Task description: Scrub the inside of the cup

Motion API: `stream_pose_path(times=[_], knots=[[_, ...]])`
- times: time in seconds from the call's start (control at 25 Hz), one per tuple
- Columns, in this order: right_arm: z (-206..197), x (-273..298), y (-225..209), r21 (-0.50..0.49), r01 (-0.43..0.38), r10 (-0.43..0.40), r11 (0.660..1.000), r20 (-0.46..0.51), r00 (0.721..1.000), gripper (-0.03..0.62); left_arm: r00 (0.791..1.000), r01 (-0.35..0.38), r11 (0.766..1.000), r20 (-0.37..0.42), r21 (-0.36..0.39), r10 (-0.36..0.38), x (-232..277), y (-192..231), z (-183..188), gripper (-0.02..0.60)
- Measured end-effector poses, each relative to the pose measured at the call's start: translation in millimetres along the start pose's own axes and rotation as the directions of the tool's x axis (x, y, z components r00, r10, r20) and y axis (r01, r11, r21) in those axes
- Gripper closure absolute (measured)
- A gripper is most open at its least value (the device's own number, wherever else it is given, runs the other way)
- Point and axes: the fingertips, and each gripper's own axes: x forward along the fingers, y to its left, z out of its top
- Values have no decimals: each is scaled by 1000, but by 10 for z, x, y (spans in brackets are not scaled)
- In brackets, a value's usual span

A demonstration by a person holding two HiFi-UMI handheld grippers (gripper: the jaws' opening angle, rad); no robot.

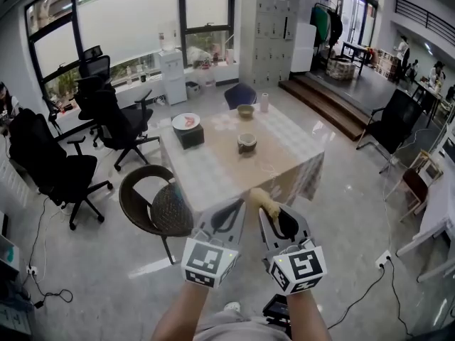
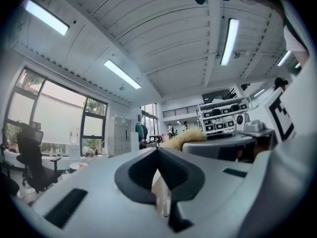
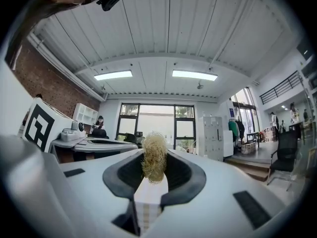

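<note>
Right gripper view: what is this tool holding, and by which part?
The right tool grips a tan fibrous scrubber by its near end; the frizzy tip sticks out beyond the jaws.

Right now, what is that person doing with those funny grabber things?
A person holds a tool in each hand. The right tool is shut on a yellowish scrubber. The left tool is shut and empty. The cup sits untouched on the table ahead of them, so no scrubbing has begun.
</note>
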Motion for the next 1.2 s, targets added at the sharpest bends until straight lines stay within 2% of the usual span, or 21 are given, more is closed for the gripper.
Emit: stream_pose_path(times=[0.2,0.64,1.2], knots=[[-91,186,-132,16,33,-32,999,-15,999,499,999,44,999,-12,19,-44,182,87,-70,571],[-257,567,-488,24,32,-31,999,-26,999,499,1000,18,1000,-21,-17,-18,652,358,-244,571],[-428,1606,-1447,21,-56,57,998,-48,997,497,992,-119,992,-55,-44,117,1898,949,-496,570]])
